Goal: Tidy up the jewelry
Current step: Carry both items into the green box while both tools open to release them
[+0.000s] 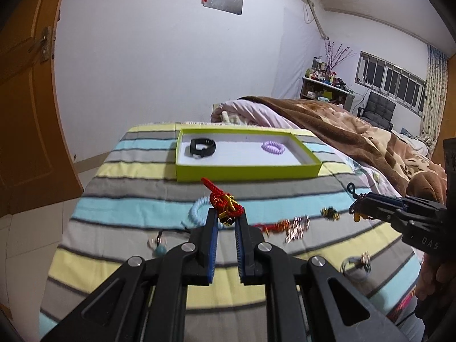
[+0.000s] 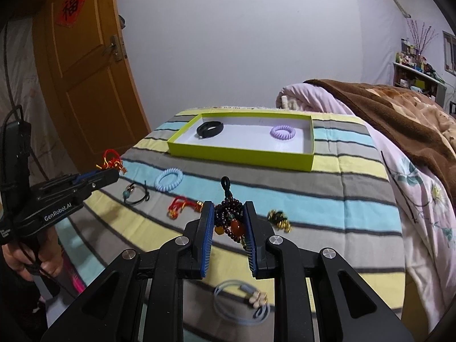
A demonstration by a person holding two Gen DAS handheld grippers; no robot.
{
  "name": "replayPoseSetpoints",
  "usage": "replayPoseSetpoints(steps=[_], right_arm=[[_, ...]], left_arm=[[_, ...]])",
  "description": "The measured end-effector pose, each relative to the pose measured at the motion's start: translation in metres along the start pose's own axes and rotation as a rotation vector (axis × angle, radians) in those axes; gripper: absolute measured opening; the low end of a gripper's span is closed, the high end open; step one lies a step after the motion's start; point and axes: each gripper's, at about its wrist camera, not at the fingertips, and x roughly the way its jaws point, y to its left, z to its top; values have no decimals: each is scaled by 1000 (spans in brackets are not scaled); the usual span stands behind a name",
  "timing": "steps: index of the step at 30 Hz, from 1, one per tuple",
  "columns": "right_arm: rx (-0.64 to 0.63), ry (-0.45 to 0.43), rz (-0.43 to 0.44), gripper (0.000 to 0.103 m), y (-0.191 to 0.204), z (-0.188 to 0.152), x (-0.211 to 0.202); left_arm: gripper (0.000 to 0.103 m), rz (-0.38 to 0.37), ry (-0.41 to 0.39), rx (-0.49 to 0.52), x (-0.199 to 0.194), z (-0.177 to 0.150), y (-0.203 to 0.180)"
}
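A green tray point(image 1: 245, 171) point(image 2: 239, 154) with a white floor lies on the striped blanket and holds a black band point(image 1: 202, 146) point(image 2: 210, 128) and a purple coil hair tie point(image 1: 273, 147) point(image 2: 282, 132). My left gripper point(image 1: 226, 216) is shut on a red and gold knotted cord bracelet point(image 1: 225, 202), lifted above the blanket; it also shows in the right wrist view point(image 2: 109, 162). My right gripper point(image 2: 228, 213) is shut on a dark bead bracelet point(image 2: 228, 216) with an orange bead, also held up point(image 1: 359, 205).
On the blanket lie a pale blue coil tie point(image 2: 168, 180) point(image 1: 196, 211), a black cord with a teal bead point(image 2: 134, 193), a red cord piece point(image 2: 182, 206), a green and gold charm point(image 2: 279, 218) and a blue hair band point(image 2: 242, 302). A brown quilt point(image 2: 384, 108) lies to the right.
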Motion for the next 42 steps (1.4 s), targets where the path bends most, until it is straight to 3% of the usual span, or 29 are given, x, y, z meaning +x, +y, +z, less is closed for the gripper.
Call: replayPoseSetpoints(steps=[15, 25, 33, 42], right_arm=[[-36, -16, -56, 21, -22, 61, 47], [-44, 7, -113, 21, -52, 96, 105], [19, 104, -136, 21, -84, 104, 162], [41, 155, -157, 22, -95, 100, 183]], left_arm=[[12, 19, 14, 24, 65, 55, 9], [12, 35, 28, 27, 118, 82, 18], [12, 88, 123, 16, 168, 81, 28], [12, 112, 168, -2, 192, 75, 37]])
